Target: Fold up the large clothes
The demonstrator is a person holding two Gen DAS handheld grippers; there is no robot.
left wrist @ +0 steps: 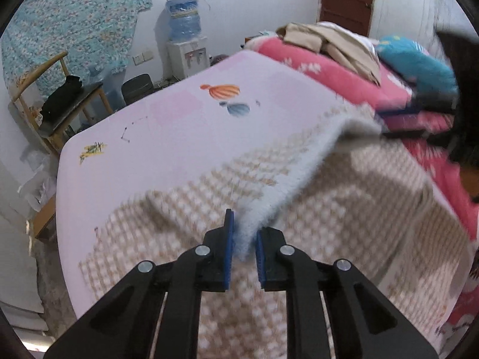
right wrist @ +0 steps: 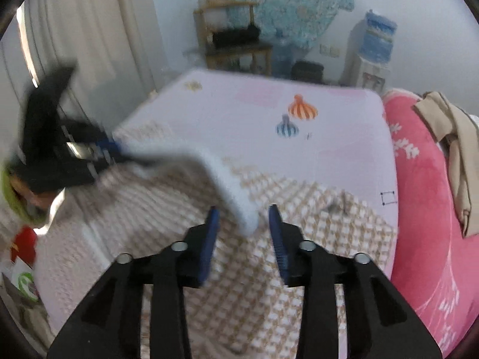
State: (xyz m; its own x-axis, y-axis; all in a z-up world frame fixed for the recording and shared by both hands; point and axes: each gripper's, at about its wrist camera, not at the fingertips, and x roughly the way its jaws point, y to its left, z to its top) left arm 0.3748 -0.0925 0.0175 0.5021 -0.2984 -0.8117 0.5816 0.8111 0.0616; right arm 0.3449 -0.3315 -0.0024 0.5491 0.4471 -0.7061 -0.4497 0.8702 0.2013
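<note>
Left wrist view: the left gripper [left wrist: 243, 240] pinches the fuzzy pale-blue edge of the beige checked blanket [left wrist: 344, 185], which lies on the smooth pink bedsheet [left wrist: 179, 125] printed with striped balloons; no readable writing. Right wrist view: the right gripper [right wrist: 244, 224] has its jaws wide around the blanket's soft hem, touching nothing.

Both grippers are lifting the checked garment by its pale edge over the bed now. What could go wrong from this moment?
1. The right gripper stands with its jaws apart around the pale edge of the checked garment; that corner may drop.
2. The left gripper pinches only a thin strip of the edge, so a pull could slip it out.
3. The garment looks bunched below, so the fold may land crooked.
</note>
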